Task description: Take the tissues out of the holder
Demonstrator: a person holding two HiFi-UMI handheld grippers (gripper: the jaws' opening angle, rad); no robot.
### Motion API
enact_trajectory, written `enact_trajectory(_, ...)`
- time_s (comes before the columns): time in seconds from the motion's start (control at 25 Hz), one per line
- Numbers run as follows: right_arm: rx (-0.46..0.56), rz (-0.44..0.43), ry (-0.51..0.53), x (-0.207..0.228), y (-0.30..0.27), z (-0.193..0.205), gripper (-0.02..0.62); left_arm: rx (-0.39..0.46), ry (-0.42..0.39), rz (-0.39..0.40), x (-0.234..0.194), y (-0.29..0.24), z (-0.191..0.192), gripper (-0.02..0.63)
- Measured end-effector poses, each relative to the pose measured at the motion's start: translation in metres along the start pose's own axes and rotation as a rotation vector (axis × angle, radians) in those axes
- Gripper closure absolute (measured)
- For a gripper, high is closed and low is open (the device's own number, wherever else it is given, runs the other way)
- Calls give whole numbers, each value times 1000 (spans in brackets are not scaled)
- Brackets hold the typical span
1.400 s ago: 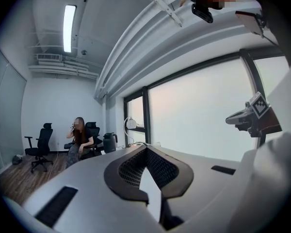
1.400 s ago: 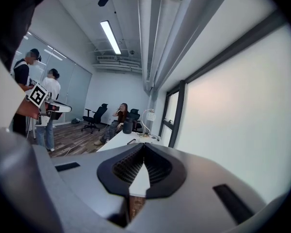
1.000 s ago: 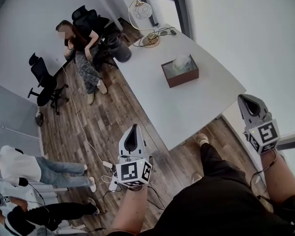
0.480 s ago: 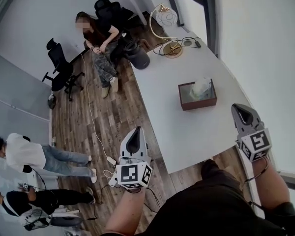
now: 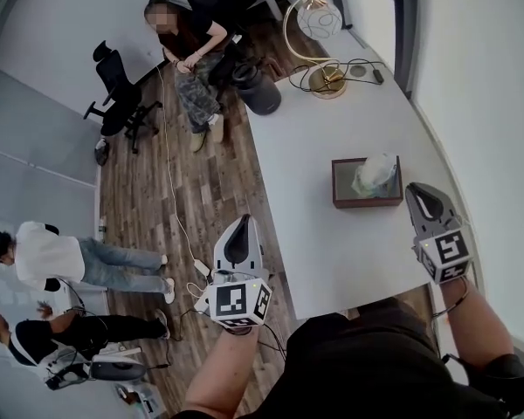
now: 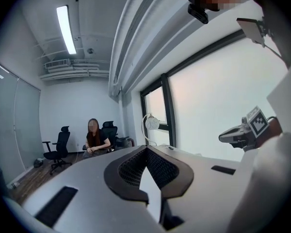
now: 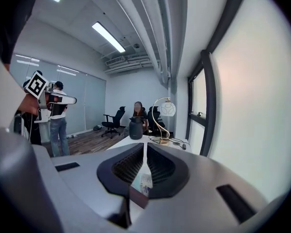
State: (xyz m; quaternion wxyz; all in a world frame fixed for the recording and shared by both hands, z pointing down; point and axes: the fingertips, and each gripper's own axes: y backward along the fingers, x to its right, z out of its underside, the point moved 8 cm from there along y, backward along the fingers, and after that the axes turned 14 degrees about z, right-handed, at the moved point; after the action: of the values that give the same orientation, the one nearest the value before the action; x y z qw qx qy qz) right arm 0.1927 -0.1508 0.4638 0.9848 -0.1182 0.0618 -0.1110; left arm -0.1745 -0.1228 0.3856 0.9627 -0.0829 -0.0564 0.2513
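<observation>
Tissues (image 5: 375, 175) in holder (image 5: 367, 202); right claw (image 5: 413, 188) closed nearby, left claw (image 5: 243, 222) over floor (image 5: 210, 190).

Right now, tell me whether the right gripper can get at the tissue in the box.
Probably yes. The right gripper hangs near the box, with nothing between them, and the tissue sticks up out of the open top. Its jaws are shut, so they must open first.
</observation>
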Motion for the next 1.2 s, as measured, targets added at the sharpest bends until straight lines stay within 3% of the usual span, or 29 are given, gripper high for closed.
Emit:
enact_trajectory(0.16, -19, -9, 9, -11, -17, 4, 591, -28, 6, -2, -15, -10, 17, 601)
enact_trajectory(0.4, -10, 79, 13, -23, -33, -2, 588, -32, 27, 64, -30, -29, 36, 601)
enact_trajectory(0.44, -7, 89, 31, -24, -35, -1, 569, -36, 27, 74, -31, -34, 40, 601)
enact_trajectory(0.6, -32, 59, 49, -26, -51, 11, 378, -33, 26, 85, -31, -58, 52, 601)
enact_trajectory(0.72, -93, 12, 28, -28, -63, 24, 299, -27, 27, 110, -32, -75, 54, 601)
enact_trajectory(1.04, -204, -68, 56, -17, -100, 52, 166, -51, 25, 136, -36, -120, 64, 601)
enact_trajectory(1.2, -223, -118, 89, -18, -117, 56, 164, -73, 29, 138, -36, -132, 72, 601)
